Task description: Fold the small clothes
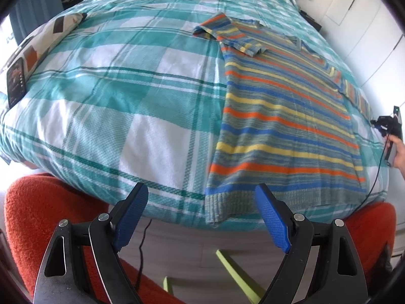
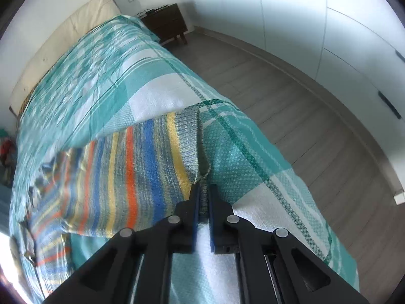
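Right wrist view: your right gripper (image 2: 204,190) is clamped on the striped shirt's (image 2: 141,167) edge at 12 o'clock. Left gripper (image 1: 201,197) gapes empty over the bed (image 1: 114,106).

Left gripper (image 1: 201,202): black plastic linkage arms with triangular cutouts, round silver pivot screws, two fingers faced with blue textured pads (image 1: 133,217). Right gripper (image 2: 203,190): same black build, silver screws, blue pad edges just visible. In the left wrist view a hand (image 1: 400,155) grips the other unit's black handle, thin black cable trailing from it.
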Tool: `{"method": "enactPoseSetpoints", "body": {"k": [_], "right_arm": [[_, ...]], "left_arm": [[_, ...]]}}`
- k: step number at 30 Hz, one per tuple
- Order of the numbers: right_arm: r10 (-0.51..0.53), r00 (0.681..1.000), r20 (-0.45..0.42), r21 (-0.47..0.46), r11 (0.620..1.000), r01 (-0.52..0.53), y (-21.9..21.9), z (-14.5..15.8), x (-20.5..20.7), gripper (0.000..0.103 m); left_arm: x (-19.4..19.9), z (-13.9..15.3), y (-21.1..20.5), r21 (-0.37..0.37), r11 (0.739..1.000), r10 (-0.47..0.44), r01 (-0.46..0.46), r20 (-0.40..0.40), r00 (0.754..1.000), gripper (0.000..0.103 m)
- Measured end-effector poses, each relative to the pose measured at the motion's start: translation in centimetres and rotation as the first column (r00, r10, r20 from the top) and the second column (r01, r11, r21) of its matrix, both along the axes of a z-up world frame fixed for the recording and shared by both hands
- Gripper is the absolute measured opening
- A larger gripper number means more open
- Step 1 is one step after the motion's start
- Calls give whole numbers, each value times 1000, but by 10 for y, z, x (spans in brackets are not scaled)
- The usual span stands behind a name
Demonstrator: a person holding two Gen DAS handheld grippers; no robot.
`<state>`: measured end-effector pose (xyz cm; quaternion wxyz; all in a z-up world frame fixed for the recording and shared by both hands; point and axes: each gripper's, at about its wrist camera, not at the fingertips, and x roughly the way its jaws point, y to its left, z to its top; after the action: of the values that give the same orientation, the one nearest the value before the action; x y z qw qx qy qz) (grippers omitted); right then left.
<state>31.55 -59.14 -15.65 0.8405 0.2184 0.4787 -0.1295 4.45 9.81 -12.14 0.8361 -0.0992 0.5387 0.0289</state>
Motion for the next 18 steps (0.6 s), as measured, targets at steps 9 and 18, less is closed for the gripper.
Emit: {"method": "enactPoseSetpoints", "body": {"k": [9, 18], "right_arm": [[88, 996, 2, -127, 988, -87, 18, 39, -49, 27], [566, 824, 30, -1, 824, -566, 200, 42, -158, 43]], "left_arm": [[6, -1, 5, -17, 1000, 26, -26, 8, 1000, 87], [44, -9, -58, 64, 979, -197, 194, 50, 979, 90]]}}
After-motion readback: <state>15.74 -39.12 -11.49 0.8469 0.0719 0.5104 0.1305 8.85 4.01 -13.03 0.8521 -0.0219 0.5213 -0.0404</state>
